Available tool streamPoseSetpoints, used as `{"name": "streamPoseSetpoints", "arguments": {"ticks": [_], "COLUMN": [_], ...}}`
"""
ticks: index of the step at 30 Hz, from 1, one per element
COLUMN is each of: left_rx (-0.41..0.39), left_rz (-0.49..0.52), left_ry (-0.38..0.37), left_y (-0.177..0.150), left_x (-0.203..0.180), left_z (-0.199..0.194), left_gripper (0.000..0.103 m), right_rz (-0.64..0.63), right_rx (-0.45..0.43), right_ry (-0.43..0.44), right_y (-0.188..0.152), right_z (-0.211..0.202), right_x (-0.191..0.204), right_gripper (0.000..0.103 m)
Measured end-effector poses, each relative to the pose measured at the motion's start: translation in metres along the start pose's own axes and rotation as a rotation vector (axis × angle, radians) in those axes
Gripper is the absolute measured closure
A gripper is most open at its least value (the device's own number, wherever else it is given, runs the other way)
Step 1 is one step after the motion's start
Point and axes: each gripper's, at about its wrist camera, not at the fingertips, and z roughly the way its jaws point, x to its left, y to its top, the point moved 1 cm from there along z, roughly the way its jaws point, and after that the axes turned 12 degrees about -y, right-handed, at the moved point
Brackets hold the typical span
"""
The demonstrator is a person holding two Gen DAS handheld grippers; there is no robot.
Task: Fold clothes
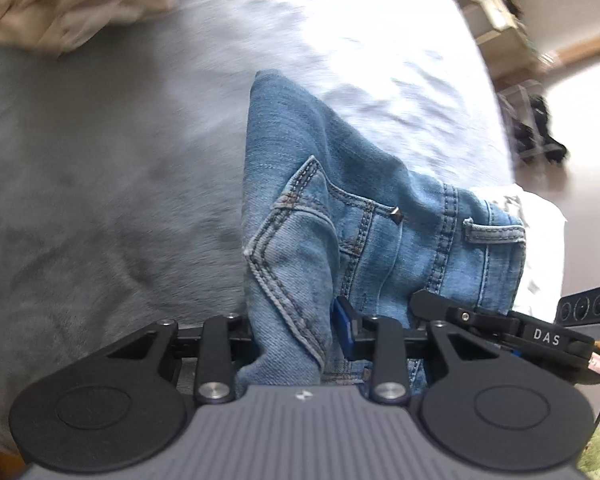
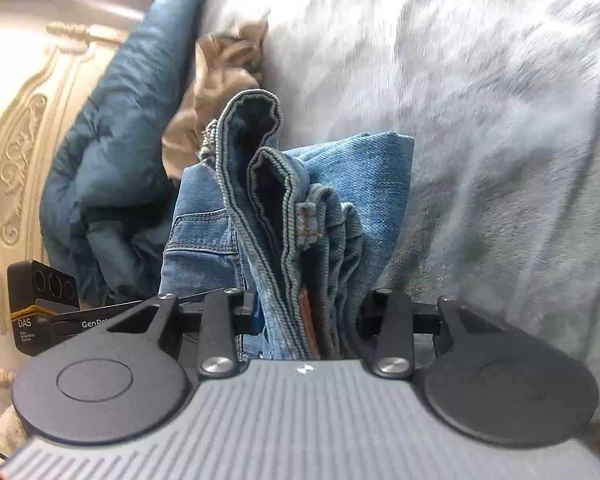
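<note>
As both grippers clamped bunched denim, a pair of light-blue jeans (image 1: 300,208) hung folded between them above a pale grey bedspread (image 1: 100,200). The left gripper (image 1: 296,340) pinched cloth near a back pocket, its jaws narrowed on the fabric; the right gripper (image 2: 308,320) held several gathered layers by the waistband (image 2: 260,152) the same way. Denim of this kind looked heavy and fairly stiff, yet limp enough to sag, so thick seams and waistband seemed the surest places to hold.

Only the left wrist view showed the pocket rivet, a belt loop, a crumpled beige garment (image 1: 80,4) at the bed's far edge and floor clutter beyond. Only the right wrist view showed the open waistband, a dark teal quilted piece (image 2: 112,140), tan cloth (image 2: 220,80) and a carved cream headboard (image 2: 24,160).
</note>
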Motion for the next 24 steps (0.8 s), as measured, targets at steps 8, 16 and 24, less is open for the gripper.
{"name": "streamPoseSetpoints", "arguments": {"ticks": [8, 16, 24], "left_rx": [0.002, 0.068, 0.119], "left_rz": [0.165, 0.197, 0.212], "left_ry": [-0.141, -0.218, -0.167], "left_y": [-0.002, -0.033, -0.054], "left_x": [-0.044, -0.071, -0.06], "left_z": [-0.015, 0.017, 0.012], "left_gripper": [0.069, 0.068, 0.067], "right_rz": [0.085, 0.072, 0.195], "right_rx": [-0.257, -0.34, -0.35], "right_ry": [-0.046, -0.181, -0.176], "right_y": [-0.041, -0.089, -0.123], "right_z": [-0.078, -0.124, -0.111], "right_x": [0.02, 0.019, 0.005], "right_gripper": [0.067, 0.067, 0.067]}}
